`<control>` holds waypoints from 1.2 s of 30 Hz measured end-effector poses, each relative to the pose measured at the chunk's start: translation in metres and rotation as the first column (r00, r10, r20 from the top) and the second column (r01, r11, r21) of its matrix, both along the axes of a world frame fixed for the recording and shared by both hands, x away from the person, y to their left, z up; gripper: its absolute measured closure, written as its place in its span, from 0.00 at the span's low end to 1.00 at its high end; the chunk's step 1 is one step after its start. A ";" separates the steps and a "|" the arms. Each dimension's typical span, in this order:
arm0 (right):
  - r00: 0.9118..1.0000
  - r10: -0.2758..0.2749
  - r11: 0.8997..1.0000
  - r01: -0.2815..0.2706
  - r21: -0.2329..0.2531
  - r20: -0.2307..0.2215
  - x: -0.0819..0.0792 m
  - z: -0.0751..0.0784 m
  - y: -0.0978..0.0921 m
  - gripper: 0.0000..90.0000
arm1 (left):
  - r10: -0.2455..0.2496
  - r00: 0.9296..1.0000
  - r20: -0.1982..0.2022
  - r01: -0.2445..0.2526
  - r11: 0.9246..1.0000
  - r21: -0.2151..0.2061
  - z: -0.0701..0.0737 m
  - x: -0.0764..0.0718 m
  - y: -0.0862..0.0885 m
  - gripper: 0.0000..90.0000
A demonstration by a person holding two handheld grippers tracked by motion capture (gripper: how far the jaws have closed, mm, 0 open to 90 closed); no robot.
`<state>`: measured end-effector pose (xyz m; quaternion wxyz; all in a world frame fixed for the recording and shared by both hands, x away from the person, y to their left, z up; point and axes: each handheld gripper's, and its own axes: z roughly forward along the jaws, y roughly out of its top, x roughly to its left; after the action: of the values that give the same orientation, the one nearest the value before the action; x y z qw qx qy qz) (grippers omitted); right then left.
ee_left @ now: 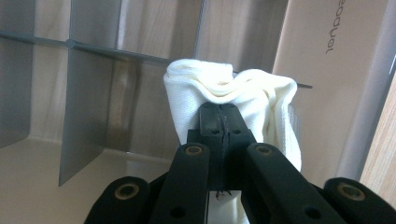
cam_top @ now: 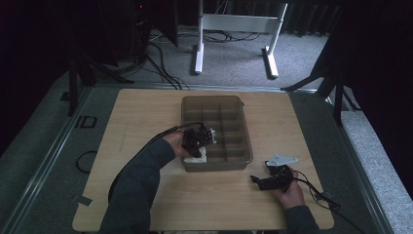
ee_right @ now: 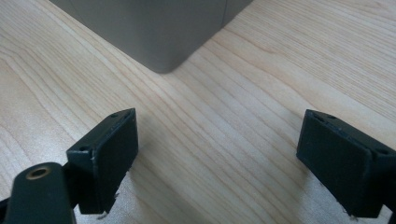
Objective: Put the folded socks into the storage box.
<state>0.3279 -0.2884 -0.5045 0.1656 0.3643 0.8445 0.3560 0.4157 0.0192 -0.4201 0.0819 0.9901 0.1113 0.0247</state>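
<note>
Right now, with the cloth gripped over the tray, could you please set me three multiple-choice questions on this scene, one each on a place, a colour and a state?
1. Where is the cloth?
A. at the near left corner of the divided tray
B. on the floor
C. under the right tongs

2. What colour is the cloth?
A. red
B. white
C. black

3. How do the right tongs stand?
A. shut on the cloth
B. shut on nothing
C. open over bare table

Answers:
1 A, since the high view shows the cloth at the tray's near left corner, beneath the left tongs.
2 B, since the left gripper view shows white folds.
3 C, since the right gripper view shows the jaws wide apart with wood between them.
</note>
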 end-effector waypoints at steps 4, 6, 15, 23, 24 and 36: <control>1.000 0.001 1.000 -0.001 -0.001 0.000 0.000 0.000 0.000 0.14 | -0.005 1.000 0.000 0.005 1.000 0.007 -0.001 0.000 0.000 1.00; 1.000 0.000 1.000 0.000 0.000 0.000 0.000 0.000 0.000 0.14 | -0.005 1.000 -0.003 0.005 1.000 0.010 -0.002 0.000 -0.001 1.00; 1.000 0.000 1.000 0.000 0.000 0.000 0.000 0.000 0.000 0.14 | -0.003 1.000 -0.010 0.003 1.000 0.022 -0.009 0.000 -0.003 1.00; 1.000 0.001 1.000 -0.001 -0.001 0.000 0.000 0.000 0.000 0.14 | -0.006 1.000 -0.011 0.007 0.999 0.045 -0.016 -0.001 -0.005 1.00; 1.000 0.000 1.000 0.000 0.000 0.001 0.000 0.000 0.000 0.14 | -0.007 1.000 -0.010 0.007 0.999 0.050 -0.019 -0.001 -0.005 1.00; 1.000 0.000 1.000 0.000 0.000 0.000 0.000 0.000 0.000 0.14 | -0.012 1.000 -0.004 0.012 0.996 0.087 -0.022 -0.001 -0.011 1.00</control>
<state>0.3279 -0.2884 -0.5045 0.1658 0.3641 0.8445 0.3559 0.4144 0.0086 -0.4424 0.0385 0.9934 0.1044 0.0272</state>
